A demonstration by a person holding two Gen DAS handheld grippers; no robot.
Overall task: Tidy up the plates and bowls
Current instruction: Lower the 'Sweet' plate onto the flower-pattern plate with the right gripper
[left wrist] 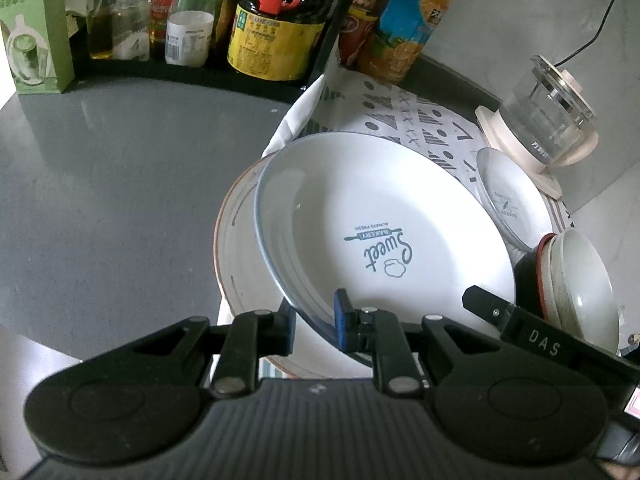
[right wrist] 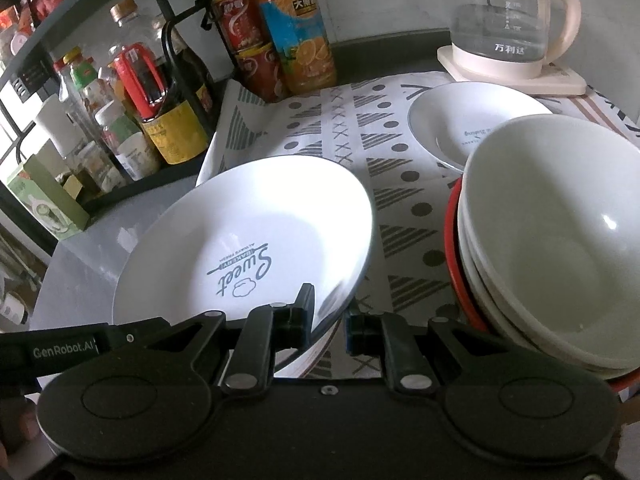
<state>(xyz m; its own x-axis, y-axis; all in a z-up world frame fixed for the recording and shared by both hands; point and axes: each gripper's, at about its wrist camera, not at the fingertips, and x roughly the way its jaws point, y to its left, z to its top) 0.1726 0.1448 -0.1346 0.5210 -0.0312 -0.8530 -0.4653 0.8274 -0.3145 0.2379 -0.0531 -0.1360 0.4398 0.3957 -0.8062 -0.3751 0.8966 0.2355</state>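
A white plate printed "Sweet Bakery" hangs tilted between both grippers. My left gripper is shut on its near rim, blue pads on either side of the edge. My right gripper is shut on the rim at the plate's right side. One of its fingers lies over the plate in the left wrist view. Under the held plate lies a brown-rimmed plate. To the right stands a stack of white bowls in a red-rimmed one. A small white plate lies behind them.
A patterned cloth covers the grey counter under the dishes. A glass kettle stands on its base at the back right. A black rack of bottles lines the back left, with a green box beside it.
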